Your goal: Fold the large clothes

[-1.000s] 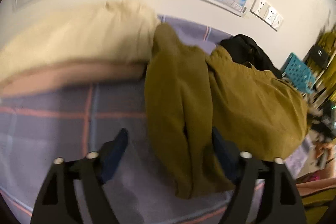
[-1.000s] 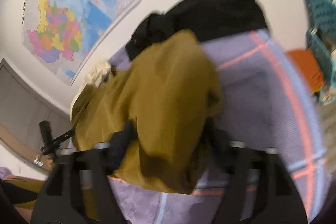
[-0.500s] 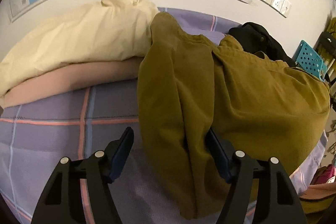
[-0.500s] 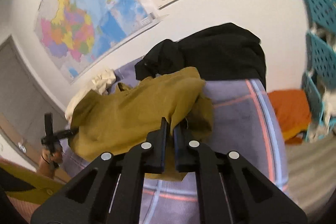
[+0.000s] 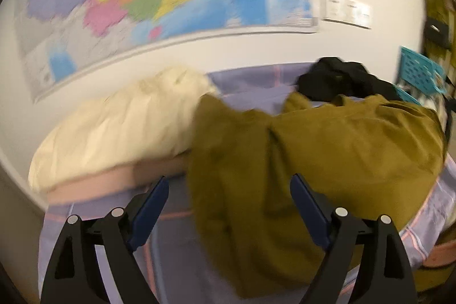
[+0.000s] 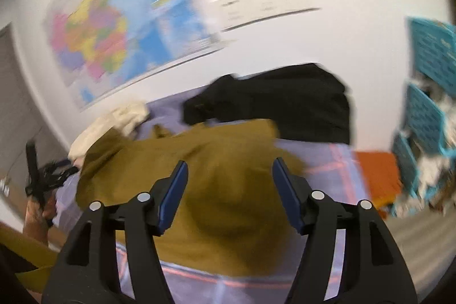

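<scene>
Our left tool (image 5: 228, 195) and right tool (image 6: 229, 184) both just opened wide, gripping nothing, above olive garment (image 6: 228, 190) on checked bed (image 6: 336, 161), black garment (image 6: 285, 101) beyond.

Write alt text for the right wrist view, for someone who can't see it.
The right gripper, jaws open and empty, hangs over an olive-green garment lying rumpled on a lilac checked sheet. Behind lie a black garment and a wall map.
</scene>
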### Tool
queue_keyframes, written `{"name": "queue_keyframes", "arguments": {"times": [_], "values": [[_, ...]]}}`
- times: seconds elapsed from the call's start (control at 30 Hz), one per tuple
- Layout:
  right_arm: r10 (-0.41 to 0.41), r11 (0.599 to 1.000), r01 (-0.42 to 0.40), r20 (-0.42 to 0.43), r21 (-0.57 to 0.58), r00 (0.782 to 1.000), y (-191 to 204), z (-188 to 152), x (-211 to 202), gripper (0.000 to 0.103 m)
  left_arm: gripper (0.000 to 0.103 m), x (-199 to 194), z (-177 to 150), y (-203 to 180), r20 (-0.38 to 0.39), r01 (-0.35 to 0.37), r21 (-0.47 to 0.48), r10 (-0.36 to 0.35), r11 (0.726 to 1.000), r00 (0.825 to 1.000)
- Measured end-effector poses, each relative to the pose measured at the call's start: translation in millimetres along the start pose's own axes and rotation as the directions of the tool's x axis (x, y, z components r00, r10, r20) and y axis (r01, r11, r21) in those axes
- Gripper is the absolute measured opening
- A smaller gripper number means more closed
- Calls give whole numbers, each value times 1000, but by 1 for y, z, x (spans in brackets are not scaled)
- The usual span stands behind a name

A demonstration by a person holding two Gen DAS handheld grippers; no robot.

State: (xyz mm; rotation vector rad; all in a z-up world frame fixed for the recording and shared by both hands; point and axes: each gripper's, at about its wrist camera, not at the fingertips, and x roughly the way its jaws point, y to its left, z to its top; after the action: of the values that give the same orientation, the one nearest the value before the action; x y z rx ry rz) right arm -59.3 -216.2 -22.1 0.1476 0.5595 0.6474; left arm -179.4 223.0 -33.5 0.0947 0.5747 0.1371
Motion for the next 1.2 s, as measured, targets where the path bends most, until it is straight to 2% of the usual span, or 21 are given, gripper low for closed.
{"name": "queue_keyframes", "arguments": {"times": [0.07, 0.13, 0.2, 0.27, 0.3, 0.33, 0.37, 0.4, 0.47, 0.57, 0.63, 0.7, 0.8, 0.83, 0.87, 0.93, 1.07, 1.2], "values": [[8, 999, -10, -42, -38, 999, 13, 5, 24, 66, 84, 13, 6, -10, -20, 54, 28, -53, 998, 998], [-14, 997, 4, -121, -75, 993, 25, 7, 64, 66, 84, 29, 9, -17, -49, 77, 43, -75, 996, 996], [-6, 996, -10, -177, -88, 984, 34, 6, 95, 64, 82, 53, 12, -25, -109, 118, 52, -112, 992, 988], [-73, 989, 44, -212, -141, 975, 39, 3, 119, 46, 75, 74, 15, -30, -165, 125, 53, -115, 991, 980], [-89, 986, 53, -234, -156, 968, 41, 1, 131, 44, 70, 87, 15, -32, -192, 122, 53, -110, 991, 975], [-102, 984, 64, -234, -165, 967, 40, 1, 136, 34, 65, 96, 17, -33, -213, 132, 48, -119, 990, 970], [-104, 984, 68, -225, -162, 969, 39, 2, 138, 22, 62, 102, 18, -34, -222, 136, 43, -123, 990, 967], [-95, 985, 61, -220, -159, 971, 39, 4, 136, 17, 60, 106, 19, -35, -225, 135, 40, -122, 990, 967], [-79, 987, 52, -170, -153, 982, 41, 12, 130, 7, 46, 110, 27, -35, -220, 125, 41, -113, 991, 969], [-94, 984, 81, -77, -162, 993, 48, 25, 121, 7, 43, 113, 39, -30, -202, 100, 17, -95, 995, 975], [-90, 987, 72, -120, -145, 989, 45, 24, 133, 7, 44, 120, 41, -26, -218, 80, 2, -78, 997, 973], [-102, 989, 77, -209, -125, 973, 36, 14, 154, 10, 44, 121, 38, -23, -222, 89, -12, -90, 996, 971], [-86, 995, 70, -244, -74, 966, 24, 6, 157, 18, 55, 113, 35, -23, -200, 92, 0, -91, 996, 976], [-77, 996, 64, -235, -61, 969, 23, 6, 154, 25, 58, 109, 34, -23, -188, 86, 2, -84, 996, 978], [-78, 996, 68, -215, -58, 973, 24, 8, 148, 38, 59, 105, 34, -24, -175, 81, 3, -79, 997, 981], [-77, 996, 69, -182, -50, 980, 27, 9, 136, 54, 65, 100, 33, -26, -159, 84, 5, -82, 996, 984], [-44, 998, 37, -133, -56, 990, 38, 8, 111, 55, 69, 90, 30, -33, -136, 64, 20, -61, 998, 989], [1, 997, -8, -103, -71, 995, 48, 5, 92, 55, 73, 84, 27, -36, -133, 81, 21, -77, 997, 988]]}}
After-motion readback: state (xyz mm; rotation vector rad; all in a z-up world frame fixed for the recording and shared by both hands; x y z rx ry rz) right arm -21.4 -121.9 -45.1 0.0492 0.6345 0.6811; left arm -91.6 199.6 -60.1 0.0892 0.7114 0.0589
